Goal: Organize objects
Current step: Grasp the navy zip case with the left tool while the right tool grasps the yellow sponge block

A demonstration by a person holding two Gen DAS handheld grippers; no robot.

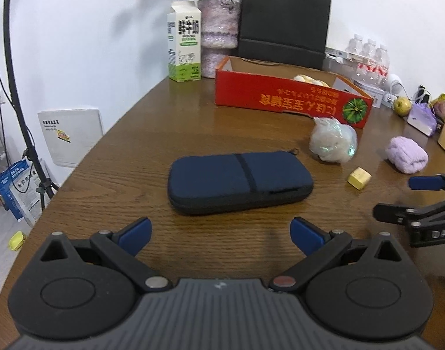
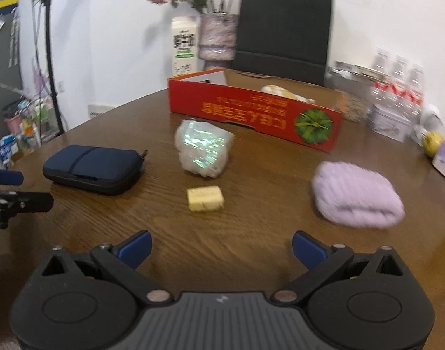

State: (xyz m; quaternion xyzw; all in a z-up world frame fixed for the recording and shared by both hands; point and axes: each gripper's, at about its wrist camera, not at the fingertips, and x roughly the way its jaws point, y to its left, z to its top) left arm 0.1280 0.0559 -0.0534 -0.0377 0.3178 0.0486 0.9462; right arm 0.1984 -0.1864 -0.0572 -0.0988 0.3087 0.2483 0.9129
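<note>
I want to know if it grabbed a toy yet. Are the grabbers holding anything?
No, nothing is held. The left gripper is open with the blue case ahead of it, and the right gripper is open above bare table.

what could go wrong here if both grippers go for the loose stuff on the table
The crinkly plastic-wrapped bundle looks soft and shiny, so fingers may slip or crush it. The small yellow block lies low and flat, so an open right gripper may nudge it instead of grasping. The left gripper sits close beside it; reaching together risks collision.
</note>
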